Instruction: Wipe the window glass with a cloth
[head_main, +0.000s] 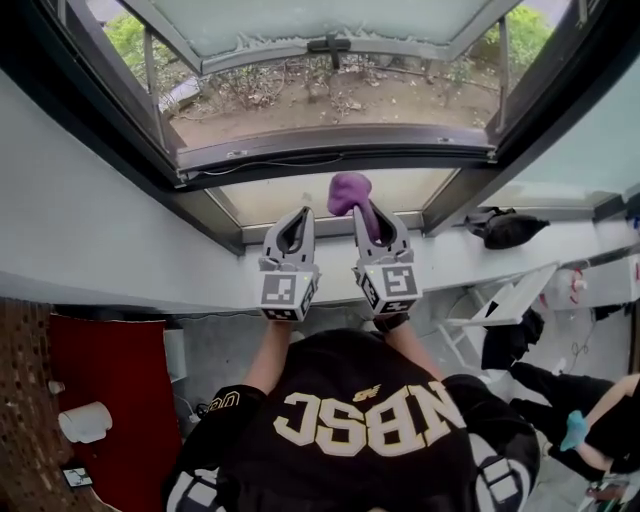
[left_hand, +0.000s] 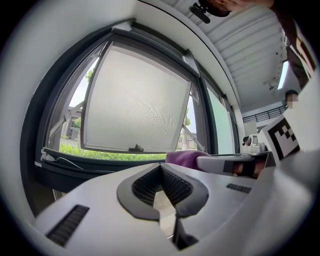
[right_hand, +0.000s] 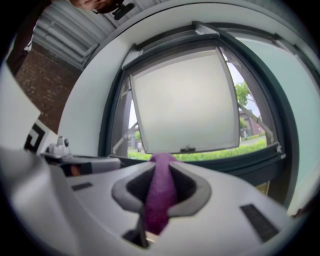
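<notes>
Right gripper (right_hand: 159, 176) is pinching the bunched purple cloth (right_hand: 161, 197) near the sill, short of the tilted-out window glass (right_hand: 184, 102) (left gripper (left_hand: 161, 172), just left, jaws together, empty), so a hard push is risking the glass swinging outward and the cloth slipping.

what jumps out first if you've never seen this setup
The purple cloth stands out, pinched in the right gripper, held up at centre. Beyond it, the frosted pane is tilted open outward over bare ground, while the left gripper alongside holds nothing.

Cloth (right_hand: 159, 200) soft, fleecy; window glass (right_hand: 185, 102) frosted, matt.
</notes>
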